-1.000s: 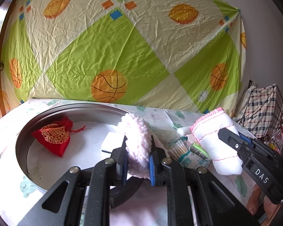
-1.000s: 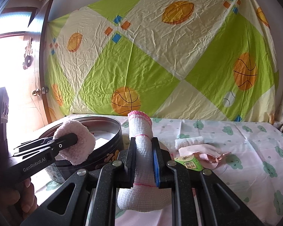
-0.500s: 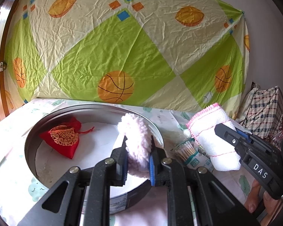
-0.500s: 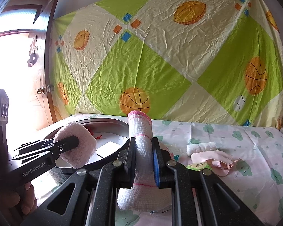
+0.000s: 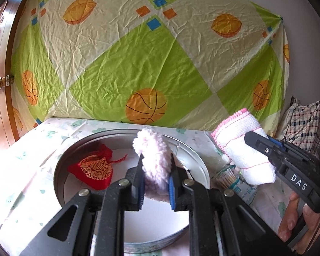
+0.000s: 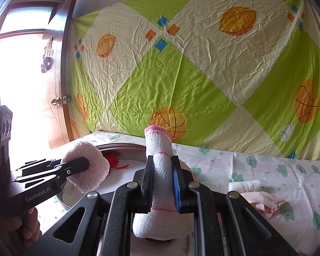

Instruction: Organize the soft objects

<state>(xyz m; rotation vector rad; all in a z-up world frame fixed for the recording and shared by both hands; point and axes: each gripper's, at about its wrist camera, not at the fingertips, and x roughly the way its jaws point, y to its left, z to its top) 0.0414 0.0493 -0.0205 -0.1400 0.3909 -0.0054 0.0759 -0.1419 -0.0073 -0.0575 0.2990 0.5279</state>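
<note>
The left tongs (image 5: 155, 183) are clamped on a fluffy pink pad (image 5: 154, 164), which is held on edge above the open round tin (image 5: 200, 168). Inside the tin, a red pouch (image 5: 92, 171) with gold embroidery is seen lying on the white bottom, toward its left side. The right tongs (image 6: 163, 183) are clamped on a folded white cloth (image 6: 160, 170) with pink stitching; the cloth is held upright, and its lower end bulges out beneath the pads. In the left wrist view this cloth is seen to the right of the tin, above a pack of cotton swabs (image 5: 229, 180) lying on the worktop (image 5: 32, 170). Farther right on the patterned cover, a small white roll (image 6: 244, 186) and a crumpled pink fabric piece (image 6: 262, 201) are seen just beside each other. A green and cream sheet (image 6: 181, 74) is hung behind.
</note>
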